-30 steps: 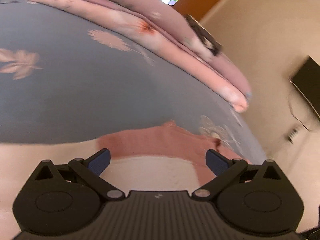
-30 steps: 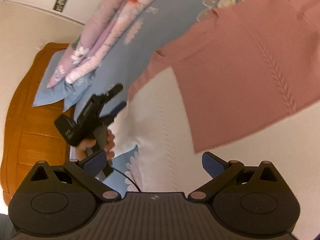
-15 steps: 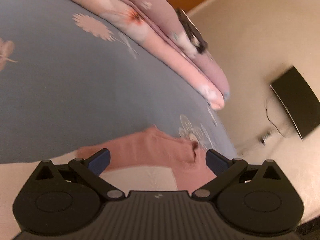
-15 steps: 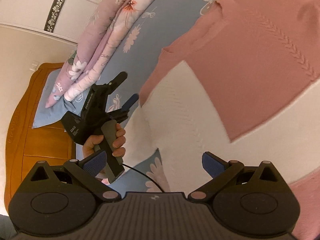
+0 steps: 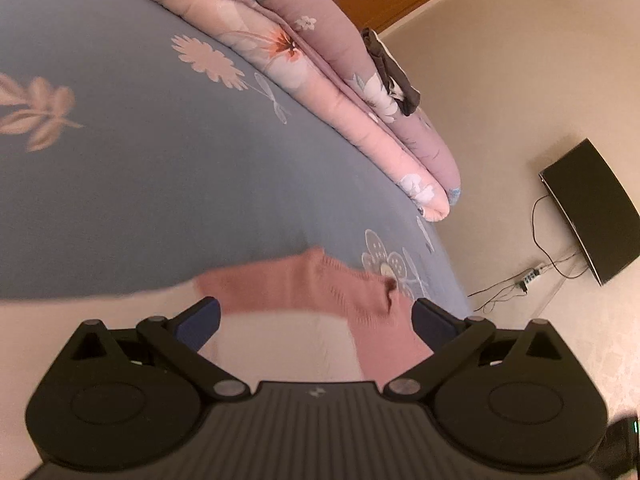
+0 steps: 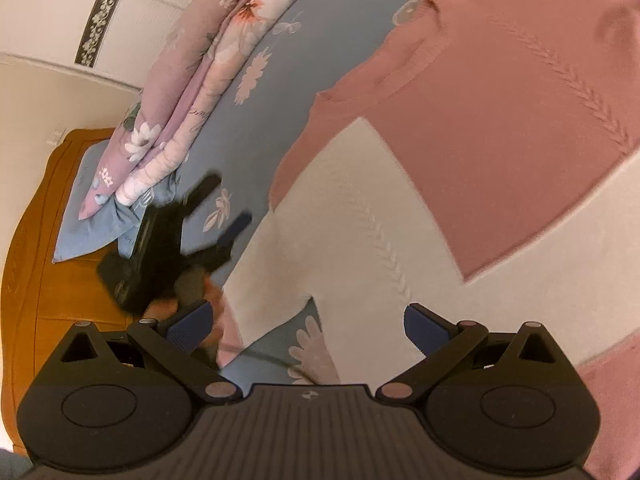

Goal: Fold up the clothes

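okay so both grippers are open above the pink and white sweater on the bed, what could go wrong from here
1. Both sets of jaws stand open and hold nothing; the left gripper looks blurred, so its grab on the sweater may land off the edge.
2. A dark cable crosses the bedsheet beside the sweater's white part and could snag.
3. The right gripper may pinch sheet along with knit.

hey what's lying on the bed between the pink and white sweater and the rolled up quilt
Only bare blue bedsheet with printed flowers lies between the sweater and the quilt. The left wrist view shows it best.
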A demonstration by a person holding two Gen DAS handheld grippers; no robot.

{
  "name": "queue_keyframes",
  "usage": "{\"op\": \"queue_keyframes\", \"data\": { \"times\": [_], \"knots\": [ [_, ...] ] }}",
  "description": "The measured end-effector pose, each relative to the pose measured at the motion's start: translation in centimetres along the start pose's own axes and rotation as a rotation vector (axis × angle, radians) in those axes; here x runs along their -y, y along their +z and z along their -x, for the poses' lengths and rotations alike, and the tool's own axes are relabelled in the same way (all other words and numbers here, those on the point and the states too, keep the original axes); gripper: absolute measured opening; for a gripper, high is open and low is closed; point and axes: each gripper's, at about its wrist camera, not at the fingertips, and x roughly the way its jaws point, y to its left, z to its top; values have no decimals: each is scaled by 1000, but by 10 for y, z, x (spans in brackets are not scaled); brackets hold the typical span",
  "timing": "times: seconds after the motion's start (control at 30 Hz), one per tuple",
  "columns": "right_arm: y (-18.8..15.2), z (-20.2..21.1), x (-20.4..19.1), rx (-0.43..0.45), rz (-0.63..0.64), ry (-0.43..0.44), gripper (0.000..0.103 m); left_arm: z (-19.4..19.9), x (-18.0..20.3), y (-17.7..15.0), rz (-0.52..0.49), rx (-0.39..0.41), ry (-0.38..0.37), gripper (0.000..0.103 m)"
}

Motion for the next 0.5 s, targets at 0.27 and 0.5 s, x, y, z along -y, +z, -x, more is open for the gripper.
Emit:
{"op": "queue_keyframes", "data": {
  "times": [0.27,0.5],
  "knots": [
    [-7,-27,-23,-70,64,1,103,71,-81,-21,179,90,177,101],
    [-19,-50,-42,-131,118,-39,103,151,-129,-29,222,170,295,101]
  ]
}}
